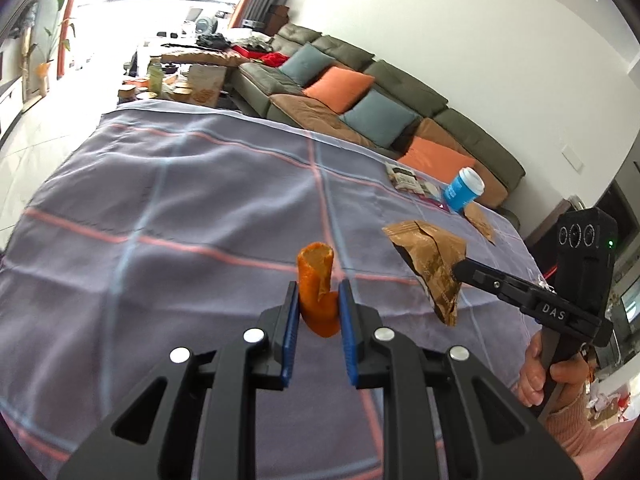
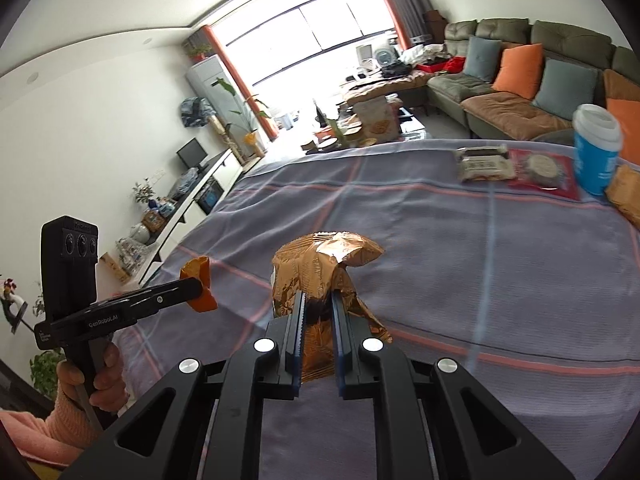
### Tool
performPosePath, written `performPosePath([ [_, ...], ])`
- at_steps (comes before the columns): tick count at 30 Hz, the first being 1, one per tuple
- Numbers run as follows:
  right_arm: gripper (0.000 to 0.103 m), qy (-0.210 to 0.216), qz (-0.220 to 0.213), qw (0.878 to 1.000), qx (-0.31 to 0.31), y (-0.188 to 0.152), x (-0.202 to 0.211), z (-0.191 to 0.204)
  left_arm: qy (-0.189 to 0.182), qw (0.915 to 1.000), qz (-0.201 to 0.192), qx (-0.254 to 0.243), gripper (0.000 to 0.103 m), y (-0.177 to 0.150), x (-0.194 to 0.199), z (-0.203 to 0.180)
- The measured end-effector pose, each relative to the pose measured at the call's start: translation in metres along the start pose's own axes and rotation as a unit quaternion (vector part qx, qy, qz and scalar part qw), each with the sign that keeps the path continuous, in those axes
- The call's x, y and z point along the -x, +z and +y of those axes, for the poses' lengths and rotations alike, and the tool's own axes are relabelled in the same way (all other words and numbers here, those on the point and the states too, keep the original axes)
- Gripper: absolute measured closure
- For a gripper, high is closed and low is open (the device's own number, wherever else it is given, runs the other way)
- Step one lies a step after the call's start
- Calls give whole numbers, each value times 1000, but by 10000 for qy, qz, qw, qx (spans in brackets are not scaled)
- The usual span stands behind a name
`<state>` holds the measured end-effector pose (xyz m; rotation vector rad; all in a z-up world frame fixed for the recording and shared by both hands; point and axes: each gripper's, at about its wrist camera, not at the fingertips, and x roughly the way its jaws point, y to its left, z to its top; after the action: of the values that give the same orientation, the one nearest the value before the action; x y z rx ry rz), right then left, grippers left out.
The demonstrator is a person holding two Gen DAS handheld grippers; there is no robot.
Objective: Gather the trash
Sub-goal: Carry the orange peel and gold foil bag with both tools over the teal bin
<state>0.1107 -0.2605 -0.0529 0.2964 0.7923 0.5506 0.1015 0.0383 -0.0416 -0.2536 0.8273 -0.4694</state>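
Hiding between right claw (image 2: 318, 312) pads, the wrapper's (image 2: 320, 268) lower middle

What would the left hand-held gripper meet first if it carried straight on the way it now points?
Probably the checked cloth. The left hand-held gripper, shut on the orange peel, tilts down toward bare cloth; no other item lies on that line. Depth is uncertain through the fisheye.

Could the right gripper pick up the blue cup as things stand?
Probably not yet: the right gripper is shut on a crumpled brown wrapper, so its jaws are occupied; the blue cup itself stands unobstructed.
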Motion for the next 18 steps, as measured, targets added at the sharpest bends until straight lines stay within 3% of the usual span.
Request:
performPosePath([
  [18, 91, 598, 319, 9966, 461, 0, -45, 69, 639, 9967, -415, 295, 83, -27, 62, 43],
])
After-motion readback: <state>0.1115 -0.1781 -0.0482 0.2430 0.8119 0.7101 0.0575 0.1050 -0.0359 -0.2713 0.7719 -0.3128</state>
